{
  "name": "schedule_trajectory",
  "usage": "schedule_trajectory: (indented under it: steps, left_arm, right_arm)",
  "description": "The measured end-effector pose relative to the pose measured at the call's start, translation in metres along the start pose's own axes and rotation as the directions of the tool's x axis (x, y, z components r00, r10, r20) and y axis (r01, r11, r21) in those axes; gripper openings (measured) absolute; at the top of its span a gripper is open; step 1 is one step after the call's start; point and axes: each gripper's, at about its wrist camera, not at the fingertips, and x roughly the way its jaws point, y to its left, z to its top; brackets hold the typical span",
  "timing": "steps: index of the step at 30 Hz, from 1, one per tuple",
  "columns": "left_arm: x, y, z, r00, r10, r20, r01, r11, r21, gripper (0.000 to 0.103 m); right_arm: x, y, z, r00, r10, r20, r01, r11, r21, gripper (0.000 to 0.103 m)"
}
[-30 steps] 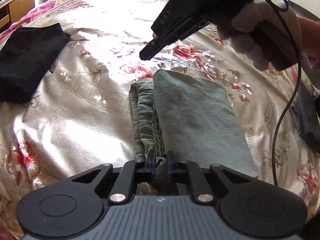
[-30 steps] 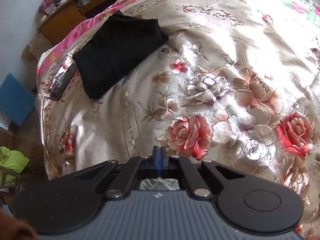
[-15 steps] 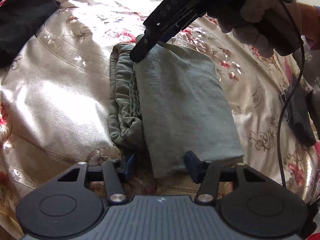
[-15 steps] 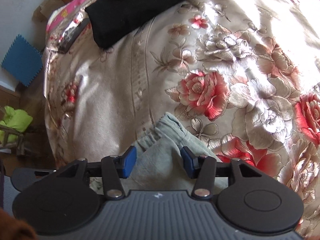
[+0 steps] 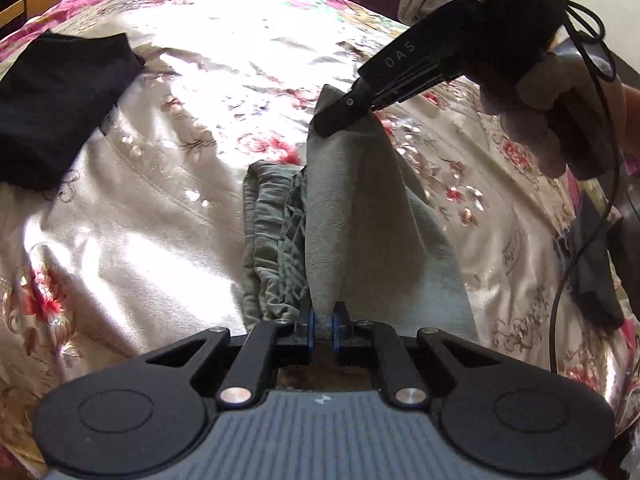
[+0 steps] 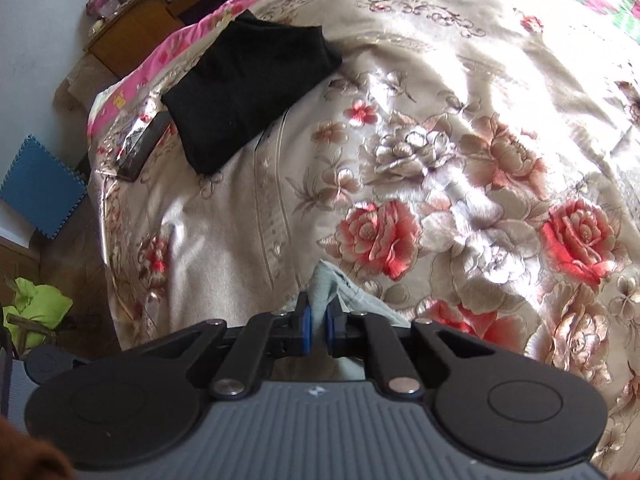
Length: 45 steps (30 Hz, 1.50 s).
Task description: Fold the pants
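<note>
Our left gripper has its blue-padded fingers pinched on the near edge of the pants, low in the middle of the left view, and the grey-green cloth rises from there as a taut ridge. At the far end of that ridge, in the upper middle of the same frame, our right gripper has its fingers clamped on the far corner of the top layer, lifting it clear of the bed. The right view shows the same grip close up: right gripper, a bunch of pants squeezed between the pads. Under the raised layer the rest of the pants lies folded on the flowered bedspread, the gathered waistband to the left. A black cloth lies well apart at the upper left, and a cable hangs down the right side.
</note>
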Motion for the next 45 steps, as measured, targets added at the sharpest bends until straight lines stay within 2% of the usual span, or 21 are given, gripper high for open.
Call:
schedule_trajectory:
  steps: [3,4,6,8,10,13,15,17,20,22,24,26,27,29,31,34,37,39,41,43,45]
  left_arm:
    - [0.027,0.022,0.0,0.998,0.029,-0.049,-0.031,0.998,-0.049,0.026]
    - [0.032,0.027,-0.001,0.998,0.039,-0.058,-0.042,0.997,-0.061,0.027]
    - [0.03,0.032,-0.002,0.997,0.054,-0.049,-0.057,0.996,-0.067,0.037]
    - [0.022,0.032,-0.005,0.995,0.093,-0.046,-0.095,0.995,-0.035,0.043]
    - [0.013,0.032,-0.007,0.991,0.123,-0.043,-0.123,0.992,0.004,0.043]
    - [-0.001,0.029,-0.007,0.981,0.194,-0.019,-0.192,0.978,0.077,0.042]
    - [-0.01,0.027,-0.002,0.975,0.222,0.025,-0.223,0.969,0.104,0.042]
    - [-0.016,0.023,0.009,0.973,0.213,0.087,-0.222,0.969,0.111,0.042]
    - [-0.005,0.016,0.027,0.969,0.198,0.148,-0.218,0.967,0.131,0.043]
    - [0.009,0.012,0.036,0.963,0.2,0.179,-0.227,0.963,0.147,0.043]
    - [0.031,0.012,0.038,0.968,0.201,0.151,-0.225,0.961,0.163,0.044]
    - [0.054,0.017,0.032,0.969,0.239,0.055,-0.245,0.953,0.179,0.044]
    - [0.063,0.022,0.025,0.966,0.257,0.004,-0.253,0.949,0.189,0.044]
    - [0.062,0.026,0.019,0.955,0.296,-0.026,-0.284,0.936,0.209,0.043]
    - [0.05,0.026,0.019,0.953,0.302,-0.004,-0.294,0.932,0.211,0.043]
    - [0.028,0.02,0.031,0.955,0.284,0.081,-0.294,0.935,0.197,0.044]
    - [0.023,0.002,0.051,0.955,0.236,0.182,-0.274,0.934,0.231,0.044]
    - [0.03,-0.01,0.062,0.957,0.181,0.228,-0.242,0.929,0.28,0.052]
    - [0.051,-0.02,0.07,0.959,0.163,0.234,-0.236,0.912,0.334,0.053]
    - [0.078,-0.023,0.075,0.965,0.176,0.196,-0.24,0.896,0.374,0.053]
    - [0.102,-0.02,0.075,0.965,0.222,0.138,-0.259,0.879,0.401,0.054]
  right_arm:
    - [0.04,-0.007,0.002,0.998,-0.06,0.022,0.06,0.998,0.019,0.024]
    - [0.053,-0.008,0.001,0.996,-0.084,0.017,0.084,0.996,0.014,0.032]
    - [0.07,-0.012,-0.002,0.996,-0.089,0.025,0.088,0.996,0.029,0.032]
    - [0.066,-0.009,-0.001,0.994,-0.101,0.043,0.099,0.994,0.037,0.033]
    - [0.049,-0.003,-0.001,0.99,-0.107,0.094,0.105,0.994,0.025,0.034]
    - [0.012,0.009,-0.006,0.964,-0.184,0.191,0.188,0.982,-0.002,0.045]
    - [-0.011,0.016,-0.017,0.942,-0.221,0.251,0.23,0.973,-0.007,0.046]
    - [-0.022,0.019,-0.033,0.933,-0.235,0.273,0.242,0.97,0.009,0.046]
    - [-0.011,0.015,-0.052,0.947,-0.215,0.239,0.202,0.976,0.076,0.046]
    - [0.011,0.009,-0.065,0.961,-0.161,0.224,0.131,0.981,0.143,0.046]
    - [0.037,0.009,-0.076,0.963,-0.169,0.211,0.139,0.979,0.151,0.046]
    - [0.058,0.007,-0.082,0.968,-0.18,0.175,0.152,0.975,0.161,0.047]
    - [0.059,0.005,-0.086,0.967,-0.179,0.179,0.145,0.972,0.187,0.047]
    - [0.046,0.006,-0.089,0.963,-0.179,0.203,0.136,0.968,0.21,0.047]
    - [0.023,0.01,-0.095,0.945,-0.211,0.251,0.155,0.962,0.224,0.047]
    - [-0.007,0.013,-0.109,0.911,-0.245,0.333,0.165,0.954,0.251,0.048]
    - [-0.011,0.004,-0.12,0.888,-0.31,0.34,0.196,0.924,0.329,0.05]
    - [-0.005,-0.004,-0.125,0.886,-0.33,0.324,0.204,0.907,0.367,0.05]
    - [0.004,-0.008,-0.131,0.893,-0.333,0.304,0.201,0.897,0.394,0.05]
    - [0.012,-0.007,-0.138,0.896,-0.339,0.288,0.213,0.895,0.391,0.05]
    - [0.022,-0.005,-0.147,0.9,-0.348,0.263,0.237,0.896,0.376,0.05]
